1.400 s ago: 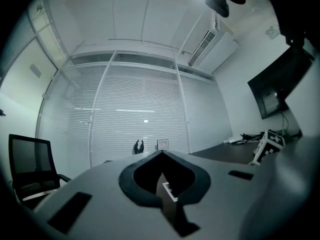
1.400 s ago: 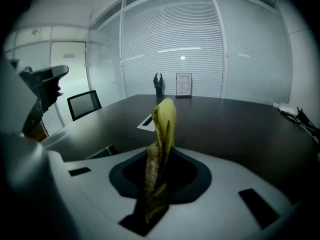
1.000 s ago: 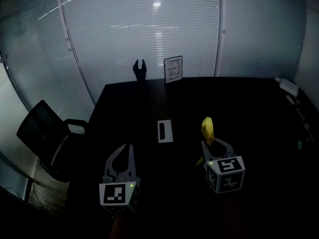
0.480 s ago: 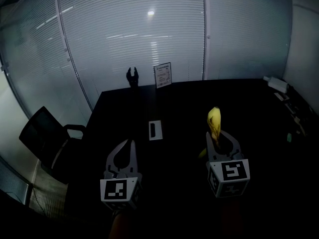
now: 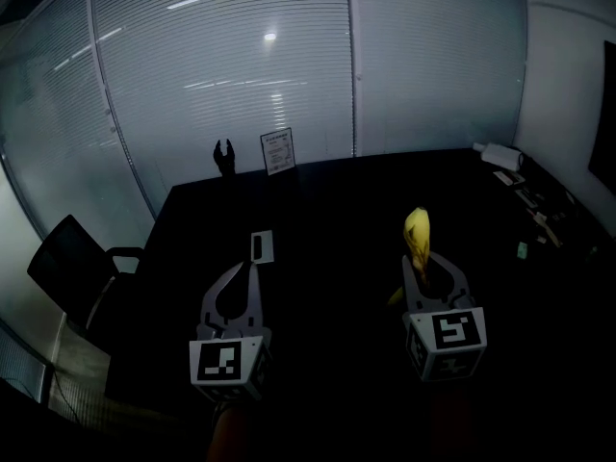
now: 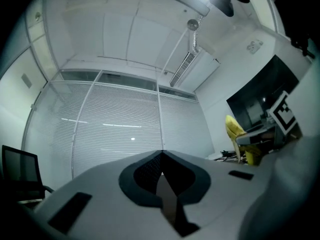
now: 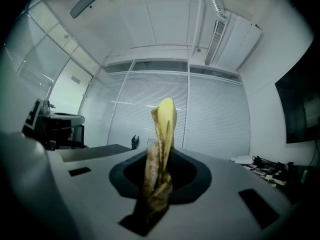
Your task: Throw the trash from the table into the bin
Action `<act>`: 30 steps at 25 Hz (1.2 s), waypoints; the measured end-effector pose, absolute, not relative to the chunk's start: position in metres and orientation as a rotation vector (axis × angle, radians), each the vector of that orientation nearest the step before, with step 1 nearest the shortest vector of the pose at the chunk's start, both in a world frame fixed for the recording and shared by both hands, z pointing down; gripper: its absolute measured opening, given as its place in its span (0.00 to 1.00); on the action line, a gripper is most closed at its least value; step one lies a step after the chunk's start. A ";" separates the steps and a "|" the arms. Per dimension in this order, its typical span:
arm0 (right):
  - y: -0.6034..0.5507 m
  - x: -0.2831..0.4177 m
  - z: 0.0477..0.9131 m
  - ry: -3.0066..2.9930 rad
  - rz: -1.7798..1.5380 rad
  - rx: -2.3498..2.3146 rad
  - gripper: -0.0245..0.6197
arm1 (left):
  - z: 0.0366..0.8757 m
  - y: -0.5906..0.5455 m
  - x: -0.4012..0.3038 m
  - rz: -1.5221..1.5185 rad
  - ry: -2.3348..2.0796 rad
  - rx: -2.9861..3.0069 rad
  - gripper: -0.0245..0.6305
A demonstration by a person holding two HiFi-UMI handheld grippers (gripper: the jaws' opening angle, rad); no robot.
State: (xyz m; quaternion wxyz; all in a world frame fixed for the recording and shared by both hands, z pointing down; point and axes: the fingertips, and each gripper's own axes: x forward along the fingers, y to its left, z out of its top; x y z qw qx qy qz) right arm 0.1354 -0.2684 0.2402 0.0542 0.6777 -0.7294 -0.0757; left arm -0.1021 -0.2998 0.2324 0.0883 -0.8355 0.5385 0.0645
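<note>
The left tongs (image 5: pixel 252 269) are held pressed together and empty, evidently spare, while the banana peel (image 5: pixel 417 234) is pinched upright in the right tongs (image 5: pixel 426 263), clear of the table (image 5: pixel 337 195), seemingly for carriage to an unseen bin.

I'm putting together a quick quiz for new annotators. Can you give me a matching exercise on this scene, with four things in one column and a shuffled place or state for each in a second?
1 banana peel
2 left gripper
3 chair
4 framed sign

a at the table's far edge, by the blinds
b shut, empty
c off the table's left side in the head view
d held in the right gripper

Pairs: 1-d, 2-b, 3-c, 4-a
</note>
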 end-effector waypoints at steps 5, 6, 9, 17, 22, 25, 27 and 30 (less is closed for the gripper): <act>-0.220 0.187 0.231 -2.124 -0.246 2.138 0.16 | 0.229 -0.270 -0.051 0.216 1.518 -2.551 0.04; -0.211 0.195 0.229 -2.099 -0.248 2.160 0.16 | 0.228 -0.266 -0.043 0.220 1.495 -2.567 0.04; -0.185 0.209 0.228 -2.027 -0.245 2.218 0.16 | 0.227 -0.257 -0.024 0.229 1.416 -2.614 0.04; -0.105 0.219 0.231 -1.844 -0.224 2.369 0.16 | 0.225 -0.214 -0.005 0.241 1.221 -2.714 0.04; -0.055 0.229 0.236 -1.747 -0.205 2.433 0.16 | 0.224 -0.180 0.014 0.246 1.109 -2.767 0.04; -0.027 0.244 0.237 -1.708 -0.197 2.455 0.16 | 0.222 -0.162 0.029 0.250 1.075 -2.778 0.04; -0.011 0.259 0.239 -1.690 -0.191 2.470 0.16 | 0.222 -0.150 0.040 0.246 1.067 -2.778 0.04; 0.007 0.283 0.242 -1.700 -0.193 2.463 0.16 | 0.222 -0.133 0.060 0.243 1.089 -2.768 0.04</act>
